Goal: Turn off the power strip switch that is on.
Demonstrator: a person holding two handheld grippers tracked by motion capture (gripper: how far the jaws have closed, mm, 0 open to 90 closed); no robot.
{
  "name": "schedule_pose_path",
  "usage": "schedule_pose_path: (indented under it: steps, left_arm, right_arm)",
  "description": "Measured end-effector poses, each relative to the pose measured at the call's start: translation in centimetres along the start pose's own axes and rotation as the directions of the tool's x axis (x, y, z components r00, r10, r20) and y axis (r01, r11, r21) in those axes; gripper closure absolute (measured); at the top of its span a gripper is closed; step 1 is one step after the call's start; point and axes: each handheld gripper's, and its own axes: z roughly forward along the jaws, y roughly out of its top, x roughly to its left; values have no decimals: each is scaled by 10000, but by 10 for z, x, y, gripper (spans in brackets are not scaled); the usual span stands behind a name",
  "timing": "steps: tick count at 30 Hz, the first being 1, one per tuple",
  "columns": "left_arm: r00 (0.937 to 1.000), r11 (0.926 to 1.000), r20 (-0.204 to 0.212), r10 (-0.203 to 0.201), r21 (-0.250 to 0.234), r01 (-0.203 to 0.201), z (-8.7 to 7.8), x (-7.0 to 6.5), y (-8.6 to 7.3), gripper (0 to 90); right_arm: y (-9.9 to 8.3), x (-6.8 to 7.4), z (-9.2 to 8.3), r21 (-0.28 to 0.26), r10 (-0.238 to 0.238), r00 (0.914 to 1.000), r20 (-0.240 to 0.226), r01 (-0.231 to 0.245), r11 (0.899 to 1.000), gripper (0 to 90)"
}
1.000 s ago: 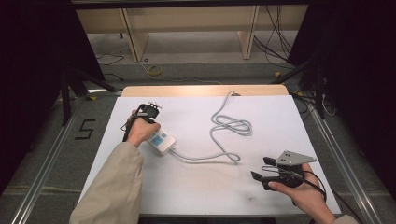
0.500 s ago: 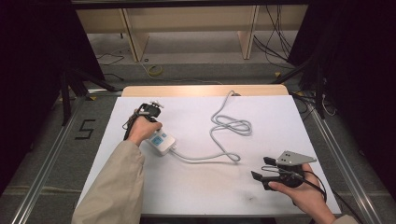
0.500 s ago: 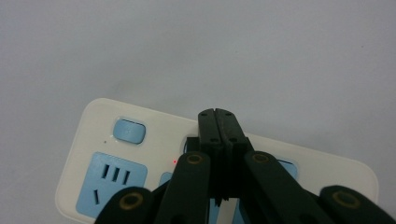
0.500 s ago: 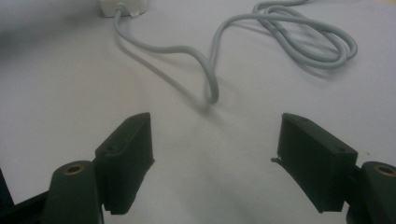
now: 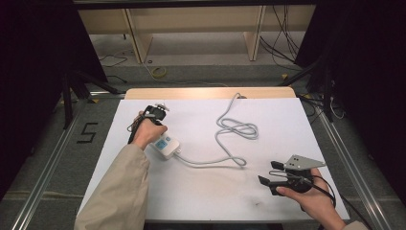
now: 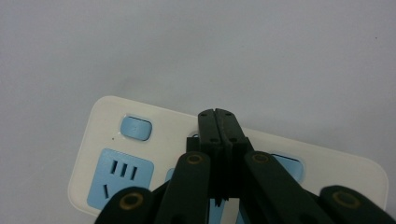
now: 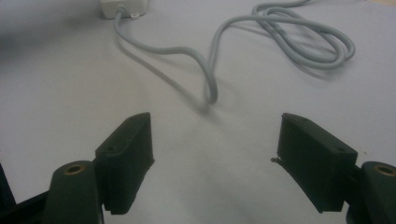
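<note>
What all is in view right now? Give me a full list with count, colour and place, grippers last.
power strip: one, white with blue sockets and a blue button, left part of the table, under the left gripper
cord: one, grey, runs from the power strip across the middle of the table in loose loops to the far edge
table: one, white top with a wooden far edge
shelf unit: one, light wood, on the floor beyond the table
left gripper: one, black, jaws closed together over the power strip's face
right gripper: one, black, jaws wide apart, above bare table at near right
</note>
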Motion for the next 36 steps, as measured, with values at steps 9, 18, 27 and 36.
schedule_pose_path:
  steps: [9,18,27,36]
  left_arm:
    - [9999,9998,63,-155,162,154,-1,1,0,900]
    - [9999,9997,31,-156,209,156,-1,1,0,900]
    - [9998,9996,40,-180,230,179,0,1,0,900]
    - [9999,9993,-63,-96,364,98,1,-1,1,900]
  right_arm:
    - [0,0,-1,-2,-13,10000,-8,13,10000,270]
    - [0,0,0,13,-44,10000,-11,44,10000,270]
    - [-1,0,0,6,-37,10000,-19,37,10000,270]
    - [0,0,0,3,-43,10000,-7,43,10000,270]
